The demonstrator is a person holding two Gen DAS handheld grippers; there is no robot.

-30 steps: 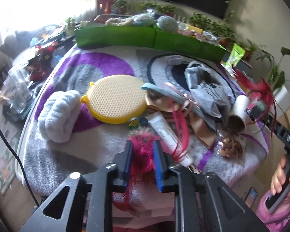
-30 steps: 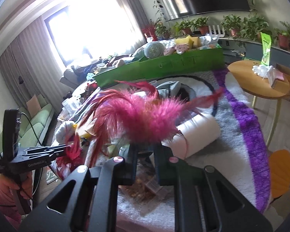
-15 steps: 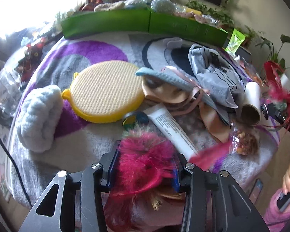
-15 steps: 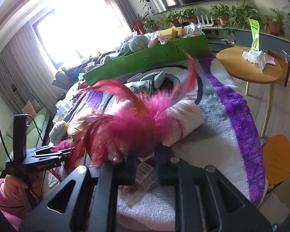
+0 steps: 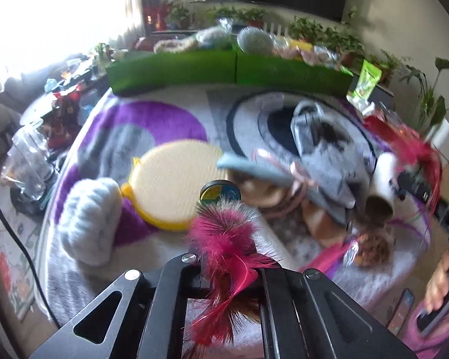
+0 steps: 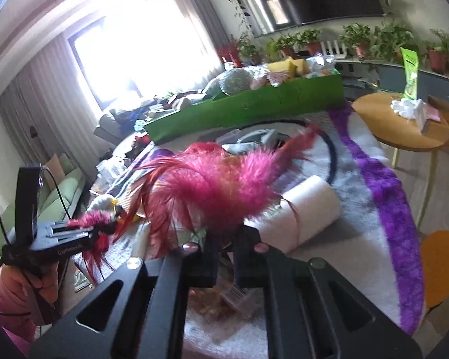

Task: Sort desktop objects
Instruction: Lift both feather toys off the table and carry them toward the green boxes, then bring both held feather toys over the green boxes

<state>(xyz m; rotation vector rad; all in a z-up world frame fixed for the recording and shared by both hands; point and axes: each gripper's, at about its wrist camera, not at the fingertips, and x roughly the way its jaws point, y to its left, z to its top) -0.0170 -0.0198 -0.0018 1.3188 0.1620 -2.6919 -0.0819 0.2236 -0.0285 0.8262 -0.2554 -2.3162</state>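
Note:
My left gripper (image 5: 229,264) is shut on a pink feather tuft (image 5: 224,236), held above the near edge of the rug-covered table (image 5: 164,119). My right gripper (image 6: 226,249) is shut on a second, larger pink feather bunch (image 6: 212,185), raised over the table's right side; it also shows in the left wrist view (image 5: 416,152). The left gripper with its tuft shows in the right wrist view (image 6: 83,227). On the table lie a yellow round pad (image 5: 173,182), a white fluffy cloth (image 5: 89,224), a grey cloth (image 5: 323,149), a paper roll (image 6: 302,206) and a small round tin (image 5: 220,193).
Green bins (image 5: 230,70) full of sorted items stand along the table's far edge. A snack packet (image 5: 371,245) lies near the right front. A round wooden side table (image 6: 404,122) and an orange stool (image 6: 440,260) stand to the right. Potted plants line the back wall.
The left gripper has pulled back and lifted with its tuft; the white tube near it is no longer in sight. The right gripper has kept its feather bunch raised and shifted slightly.

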